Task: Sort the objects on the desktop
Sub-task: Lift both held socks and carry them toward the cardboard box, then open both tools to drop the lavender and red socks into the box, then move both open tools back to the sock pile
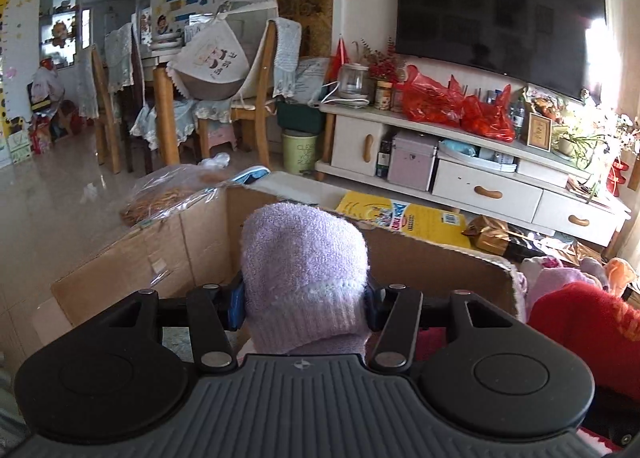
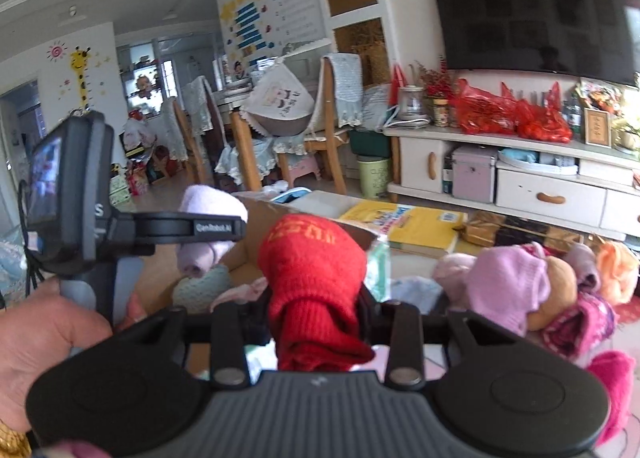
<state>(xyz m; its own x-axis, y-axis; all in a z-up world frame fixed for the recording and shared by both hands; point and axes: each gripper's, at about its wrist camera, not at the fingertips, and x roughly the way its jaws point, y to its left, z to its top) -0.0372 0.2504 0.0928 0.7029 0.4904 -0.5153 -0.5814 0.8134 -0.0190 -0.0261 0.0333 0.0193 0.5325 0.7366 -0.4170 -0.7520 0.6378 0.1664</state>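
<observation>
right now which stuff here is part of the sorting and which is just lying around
Part of the job:
- lilac sock in the left gripper
- red sock in the right gripper
- cardboard box
- pile of knitwear

Just lying about:
- yellow book
- television
- red plastic bags

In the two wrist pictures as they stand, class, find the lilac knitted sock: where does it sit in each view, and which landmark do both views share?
Left wrist view: the lilac sock fills the lower centre, clamped in the left gripper, in front of the cardboard box.
Right wrist view: the same sock is at centre left, sticking out of the left gripper.
Shared landmark: the yellow book.
</observation>
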